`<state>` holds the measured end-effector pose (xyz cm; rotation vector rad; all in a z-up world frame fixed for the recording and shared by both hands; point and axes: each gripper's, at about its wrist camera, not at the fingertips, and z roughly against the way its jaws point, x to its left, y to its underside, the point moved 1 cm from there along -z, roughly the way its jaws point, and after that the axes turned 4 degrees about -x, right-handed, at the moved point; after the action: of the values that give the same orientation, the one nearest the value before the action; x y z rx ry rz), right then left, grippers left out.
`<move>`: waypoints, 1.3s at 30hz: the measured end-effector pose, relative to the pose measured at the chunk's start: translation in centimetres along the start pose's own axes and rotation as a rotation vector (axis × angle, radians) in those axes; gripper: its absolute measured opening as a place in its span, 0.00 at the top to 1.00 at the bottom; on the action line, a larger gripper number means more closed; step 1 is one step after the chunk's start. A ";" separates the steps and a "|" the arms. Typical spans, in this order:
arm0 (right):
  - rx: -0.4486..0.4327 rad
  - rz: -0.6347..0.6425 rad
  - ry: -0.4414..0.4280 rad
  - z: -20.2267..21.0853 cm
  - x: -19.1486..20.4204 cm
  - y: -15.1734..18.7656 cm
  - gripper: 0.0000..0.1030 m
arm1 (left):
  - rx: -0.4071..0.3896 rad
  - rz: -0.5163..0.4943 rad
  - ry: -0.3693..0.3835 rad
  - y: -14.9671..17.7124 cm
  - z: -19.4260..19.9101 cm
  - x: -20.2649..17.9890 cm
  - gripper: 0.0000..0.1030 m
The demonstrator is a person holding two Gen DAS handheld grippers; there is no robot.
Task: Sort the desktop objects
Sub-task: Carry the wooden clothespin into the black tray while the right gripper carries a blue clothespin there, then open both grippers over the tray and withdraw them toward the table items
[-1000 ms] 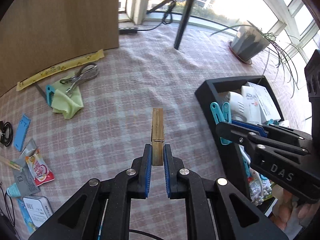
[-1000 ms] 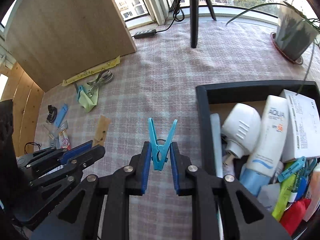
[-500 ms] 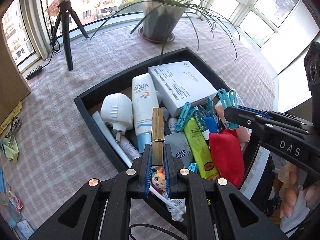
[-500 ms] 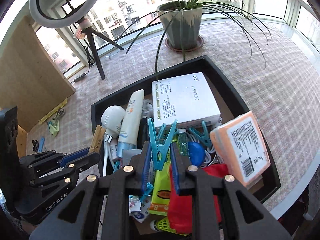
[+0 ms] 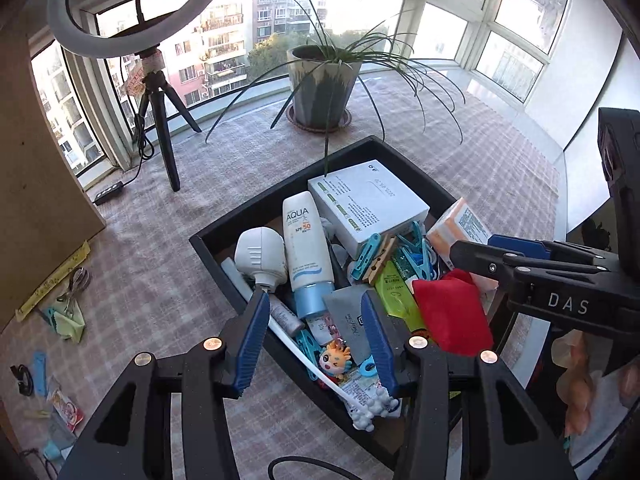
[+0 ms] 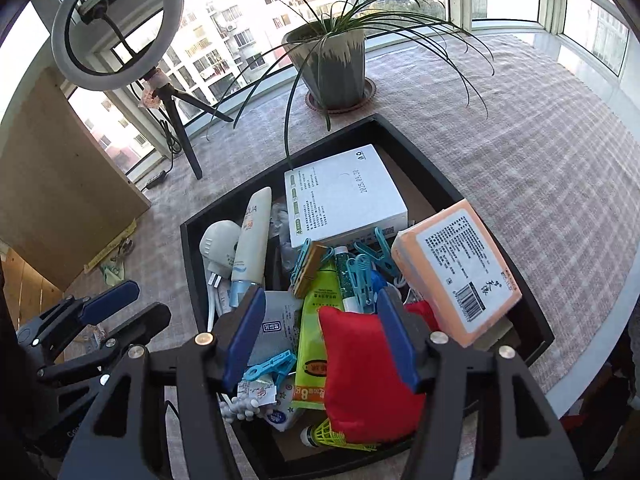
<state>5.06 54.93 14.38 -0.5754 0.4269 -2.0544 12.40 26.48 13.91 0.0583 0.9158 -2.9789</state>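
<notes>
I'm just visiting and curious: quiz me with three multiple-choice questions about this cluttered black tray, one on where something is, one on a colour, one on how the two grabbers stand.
1. Where does the wooden clothespin lie?
A. on the checked tablecloth
B. in the black tray, beside the flat white box
C. between the left gripper's jaws

2. What colour is the soft cloth pouch?
A. red
B. yellow
C. white

3. How do the left gripper and right gripper stand?
A. both open, empty
B. both clamped on pegs
C. only the left open

Answers: 1 B, it rests among the tray's clutter; 2 A, plainly red; 3 A, both have just opened with nothing between the pads.
</notes>
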 end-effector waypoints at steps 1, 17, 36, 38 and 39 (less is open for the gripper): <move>0.000 0.011 -0.001 0.0 0.5 0.0 0.44 | -0.005 0.011 -0.007 0.1 0.4 0.6 0.56; 0.012 0.233 -0.107 -2.1 11.8 0.4 0.37 | -0.064 0.145 -0.212 3.6 4.7 10.4 0.55; 0.055 0.420 -0.199 -6.9 24.1 3.3 0.37 | -0.057 0.339 -0.346 9.1 7.5 21.5 0.55; 0.054 0.445 -0.193 -7.3 25.3 3.6 0.37 | -0.045 0.360 -0.355 9.8 7.3 22.6 0.55; 0.056 0.453 -0.200 -7.4 25.8 3.6 0.37 | -0.039 0.371 -0.357 10.0 7.1 23.2 0.55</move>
<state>-8.38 31.47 12.34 -0.5827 0.3435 -1.5558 -10.62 13.90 13.18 -0.2656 0.8120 -2.5166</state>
